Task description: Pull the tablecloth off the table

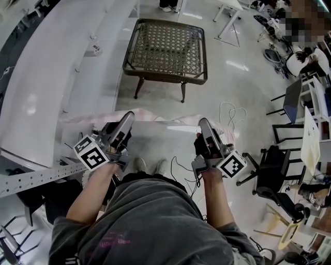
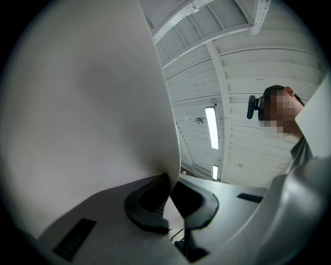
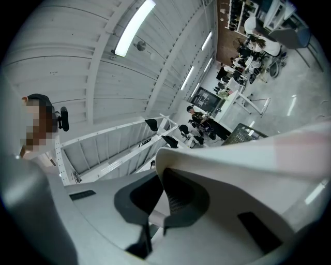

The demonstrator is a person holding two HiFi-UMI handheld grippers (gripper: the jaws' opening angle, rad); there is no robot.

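The pale tablecloth (image 1: pixel 160 130) hangs stretched between my two grippers in front of the person's body, away from the table. The dark wicker-topped table (image 1: pixel 166 47) stands bare on the floor further ahead. My left gripper (image 1: pixel 125 120) is shut on the cloth's left edge; in the left gripper view the cloth (image 2: pixel 88 103) rises as a white sheet out of the pinched jaws (image 2: pixel 170 199). My right gripper (image 1: pixel 203 124) is shut on the right edge, and the cloth (image 3: pixel 248 160) folds over its jaws (image 3: pixel 161 199).
A long white curved counter (image 1: pixel 57 67) runs along the left. Dark office chairs (image 1: pixel 274 176) and desks stand at the right, with people seated at the far right. A white cable (image 1: pixel 230 111) lies on the glossy floor. A white desk (image 1: pixel 230 10) stands behind the table.
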